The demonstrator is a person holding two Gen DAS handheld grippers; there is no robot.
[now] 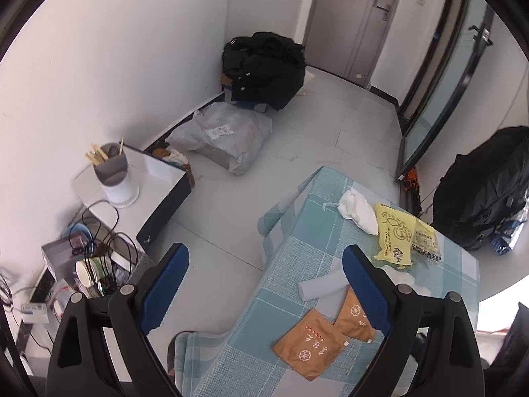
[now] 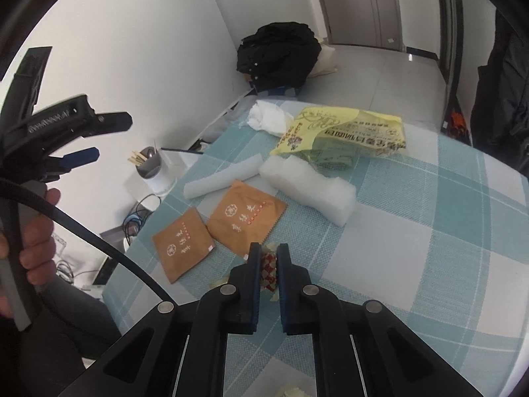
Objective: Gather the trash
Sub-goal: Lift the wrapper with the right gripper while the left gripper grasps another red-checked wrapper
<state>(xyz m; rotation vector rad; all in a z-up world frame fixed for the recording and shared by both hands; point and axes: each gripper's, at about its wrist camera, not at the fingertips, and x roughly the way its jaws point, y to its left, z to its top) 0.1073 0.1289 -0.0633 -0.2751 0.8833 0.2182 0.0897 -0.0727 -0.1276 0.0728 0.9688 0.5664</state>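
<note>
Right gripper (image 2: 267, 259) pinches a red wrapper (image 2: 267, 266); left gripper (image 1: 264, 284) spread; brown packets (image 2: 246, 220), foam (image 2: 307, 187), yellow bag (image 2: 340, 132) remain on the table (image 2: 429, 264)

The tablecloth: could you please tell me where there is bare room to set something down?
The checked tablecloth is bare right of the foam block, below the yellow bag. It is crowded further left: two brown sachets, a foam roll, and a white tissue wad beside the bag.
</note>
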